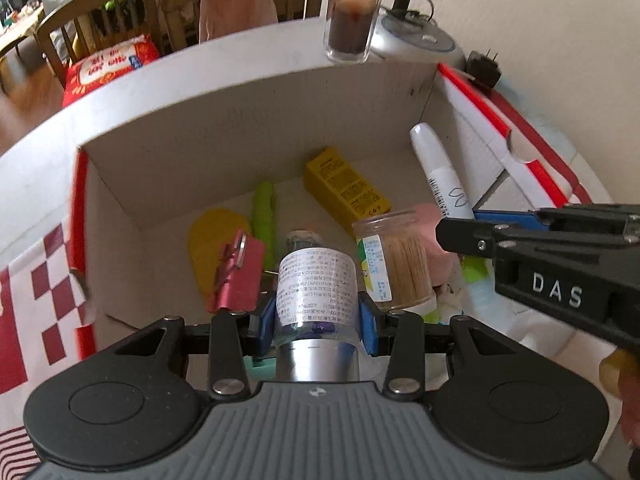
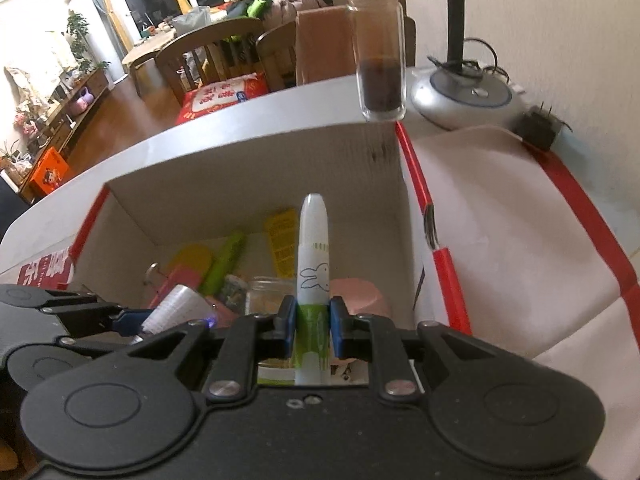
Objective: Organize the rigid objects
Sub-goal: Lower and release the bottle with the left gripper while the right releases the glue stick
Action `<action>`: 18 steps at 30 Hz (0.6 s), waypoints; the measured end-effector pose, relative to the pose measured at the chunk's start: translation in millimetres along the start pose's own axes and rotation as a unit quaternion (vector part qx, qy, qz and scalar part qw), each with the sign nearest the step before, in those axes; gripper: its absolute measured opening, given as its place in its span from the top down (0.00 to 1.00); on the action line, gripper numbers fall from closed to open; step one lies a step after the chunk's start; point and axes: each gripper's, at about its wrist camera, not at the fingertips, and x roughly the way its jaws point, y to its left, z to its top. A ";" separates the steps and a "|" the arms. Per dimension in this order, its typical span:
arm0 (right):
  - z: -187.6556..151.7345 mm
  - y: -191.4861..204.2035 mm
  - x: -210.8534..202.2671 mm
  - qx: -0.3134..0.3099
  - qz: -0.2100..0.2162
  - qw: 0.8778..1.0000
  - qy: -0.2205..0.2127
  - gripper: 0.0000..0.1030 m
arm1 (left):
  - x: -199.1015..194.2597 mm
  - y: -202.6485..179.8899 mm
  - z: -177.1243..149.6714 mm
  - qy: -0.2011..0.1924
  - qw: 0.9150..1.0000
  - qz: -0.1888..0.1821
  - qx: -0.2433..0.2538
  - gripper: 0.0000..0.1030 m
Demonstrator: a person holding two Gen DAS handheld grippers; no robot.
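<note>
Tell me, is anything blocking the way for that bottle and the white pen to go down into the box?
No lid or flap covers the box. But its floor is crowded: right under the bottle in the left gripper lie a jar, a red clip and a green tube. The pen in the right gripper hangs over the jar too.

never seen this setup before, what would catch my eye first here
Two hand-held grippers hang over an open cardboard box, each gripping something: the left gripper clamps a clear labelled bottle, the right gripper a white and green pen with a rabbit drawing. Down in the box lie a yellow carton, a jar of wooden sticks and a red clip, and a tall glass stands beyond its far wall.
</note>
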 end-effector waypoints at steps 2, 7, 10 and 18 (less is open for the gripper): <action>0.2 -2.0 4.5 0.000 0.001 1.000 0.005 0.84 | 6.1 -0.9 1.8 0.007 1.000 0.000 -0.002 0.61; -1.6 -4.5 11.3 0.003 -0.001 1.000 0.016 0.84 | 15.1 -0.5 4.8 0.022 1.000 0.005 -0.006 0.61; -1.9 -5.9 15.1 0.008 -0.005 1.000 0.024 0.84 | 16.9 -0.9 7.1 0.028 1.000 0.000 -0.006 0.61; -4.5 -4.7 12.0 0.005 -0.015 0.999 0.030 0.83 | 16.1 1.9 5.5 0.032 0.999 -0.001 -0.020 0.56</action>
